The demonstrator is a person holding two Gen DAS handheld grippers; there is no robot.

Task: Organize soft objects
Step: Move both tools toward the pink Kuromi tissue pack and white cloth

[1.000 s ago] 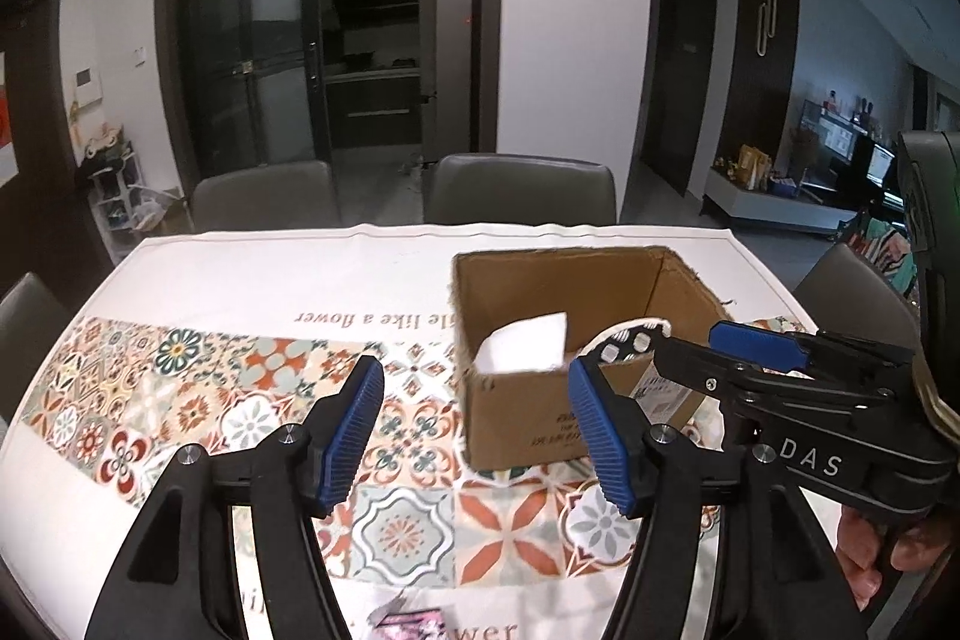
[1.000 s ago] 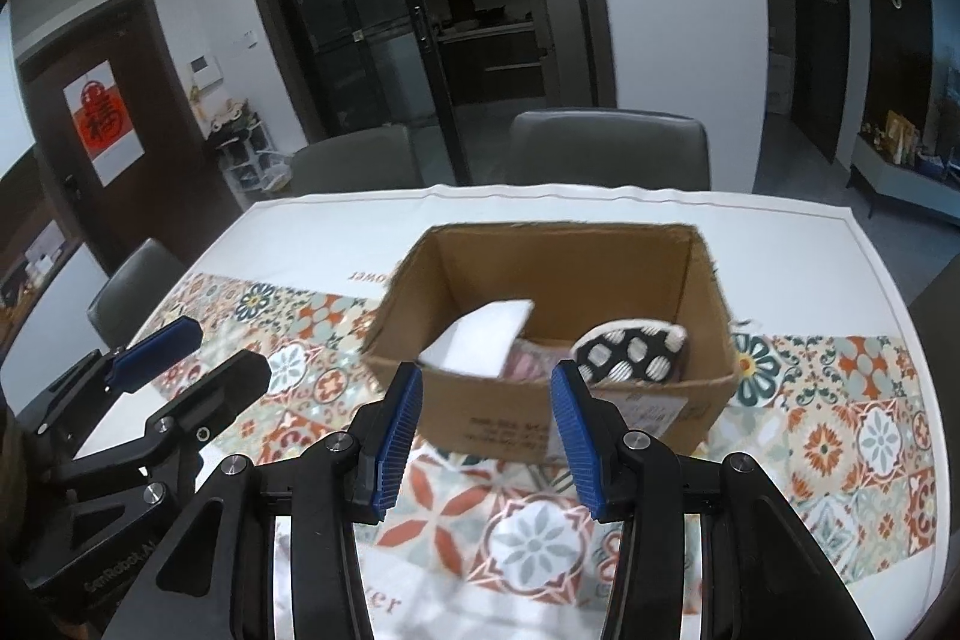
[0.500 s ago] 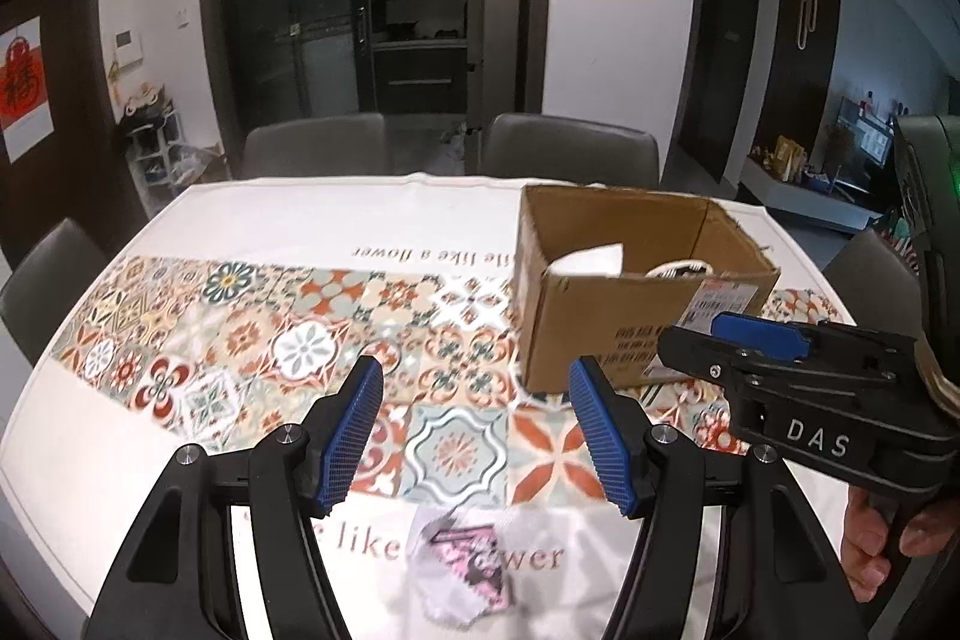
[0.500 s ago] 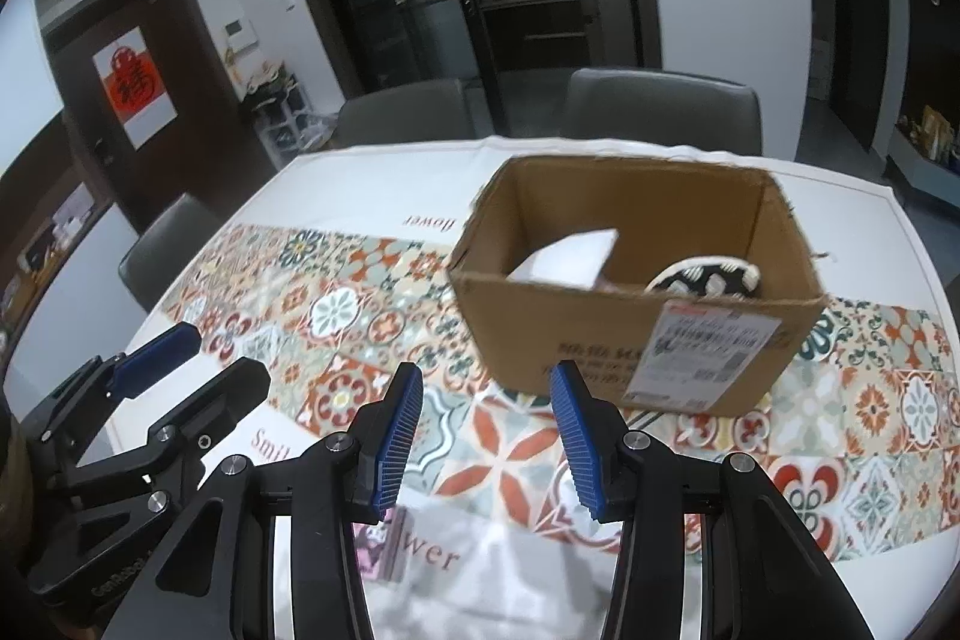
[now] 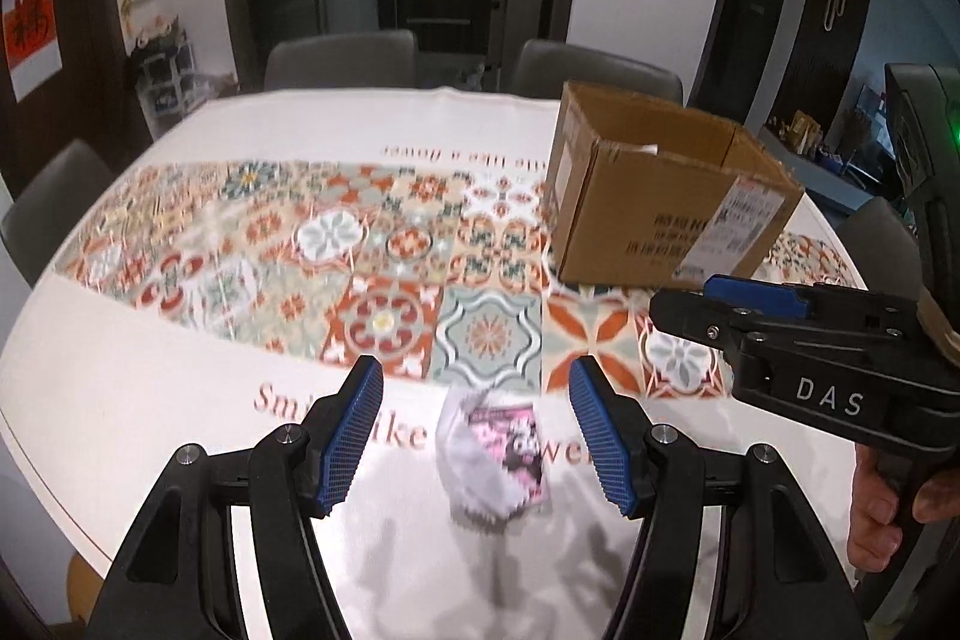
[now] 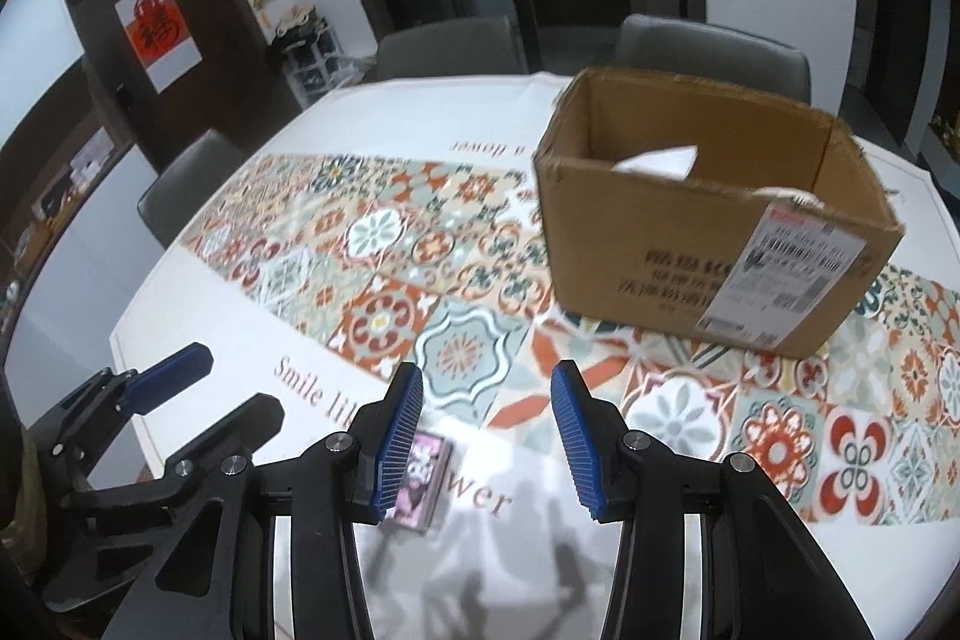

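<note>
on tablecloth (image 5: 150, 400), crumpled white-pink packet (image 5: 495, 451) lies flat.

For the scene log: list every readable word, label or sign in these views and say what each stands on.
"DAS": white letters on the black body of the right gripper.
"Smile li", then "wer": red script on the white tiled-pattern tablecloth, partly hidden by the fingers.
Red character sign on the dark door: too blurred to read.
White shipping label and dark print on the brown cardboard box: too blurred to read.
Pink-and-white packet: print unreadable.

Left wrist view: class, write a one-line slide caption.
Open left gripper above a pink packet on the tablecloth, cardboard box beyond.
</note>
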